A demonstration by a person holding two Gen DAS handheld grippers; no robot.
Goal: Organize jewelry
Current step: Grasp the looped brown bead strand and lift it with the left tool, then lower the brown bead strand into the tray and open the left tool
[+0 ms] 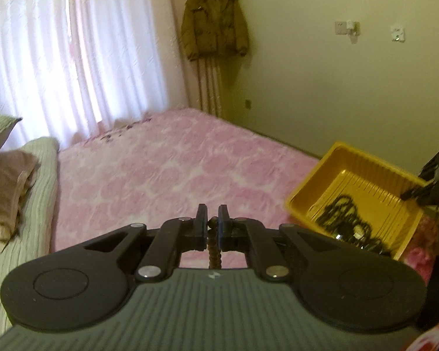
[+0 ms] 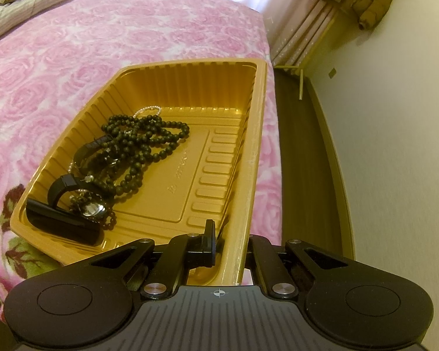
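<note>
Left hand-held gripper point(image 1: 212, 224): jaws nearly closed, pinching a strand of brown beads point(image 1: 213, 250). The strand hangs straight down from between the pads and passes out of sight behind the gripper body. The gripper is held above the bed point(image 1: 175, 169), which is covered in a pink rose-patterned blanket, clear of the surface.

Right hand-held gripper point(image 2: 229, 241): jaws closed on the near right wall of the yellow tray point(image 2: 257, 146). One finger sits inside the tray; the other is outside the wall and mostly hidden behind it. In the left wrist view this gripper appears at the right edge of frame, at the tray rim point(image 1: 424, 193).

The tray rests on the bed near its right edge, beside the dark floor point(image 2: 304, 161).

Tray contents, all gathered in its left half:
- long dark bead necklace point(image 2: 143, 143), looped in a pile
- small white pearl strand point(image 2: 147, 110), at the far end of the pile, partly under it
- watch with a round glass face point(image 2: 92, 209) and black strap, at the near end
- black oblong case-like item point(image 2: 61, 225), in the near left corner; cannot identify it further

The right half of the tray floor is bare.

Background: white curtain point(image 1: 73, 44), brown jacket point(image 1: 215, 26) hanging by the wall, folded bedding point(image 1: 11, 193) at the head of the bed.
</note>
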